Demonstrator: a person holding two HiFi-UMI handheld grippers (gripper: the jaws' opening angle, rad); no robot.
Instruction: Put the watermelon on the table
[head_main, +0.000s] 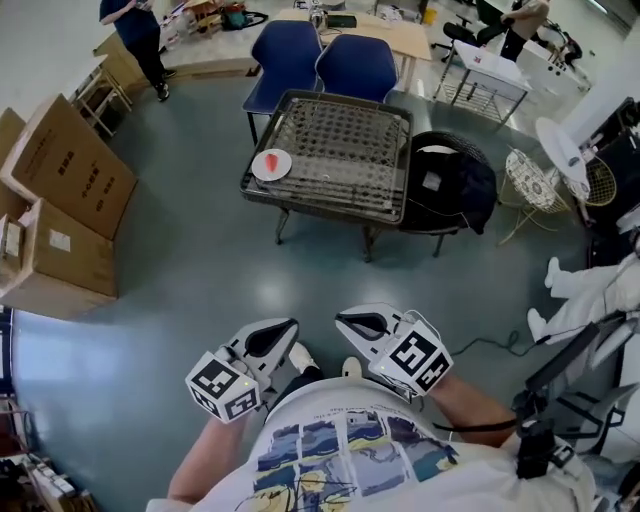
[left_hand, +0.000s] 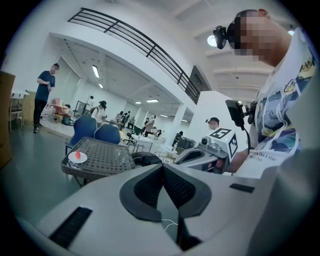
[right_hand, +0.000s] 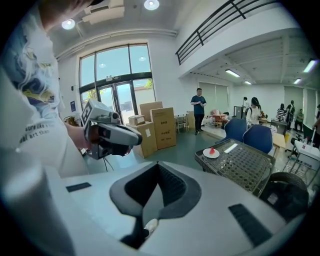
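Observation:
A red watermelon slice (head_main: 272, 160) lies on a small white plate (head_main: 271, 165) at the left end of a low mesh-topped table (head_main: 340, 150), across the floor from me. Both grippers are held close to my body, well short of the table and pointing toward it. My left gripper (head_main: 290, 327) is shut with nothing in it, and so is my right gripper (head_main: 343, 320). In the left gripper view the shut jaws (left_hand: 162, 167) face the table (left_hand: 102, 157) and the slice (left_hand: 77, 153). The right gripper view (right_hand: 158, 165) shows the slice (right_hand: 212, 150) far ahead.
Two blue chairs (head_main: 320, 60) stand behind the table. A black chair with dark cloth (head_main: 450, 185) sits at its right. Cardboard boxes (head_main: 60, 210) line the left. A cable (head_main: 490, 345) runs over the floor at right. People stand far back (head_main: 135, 35).

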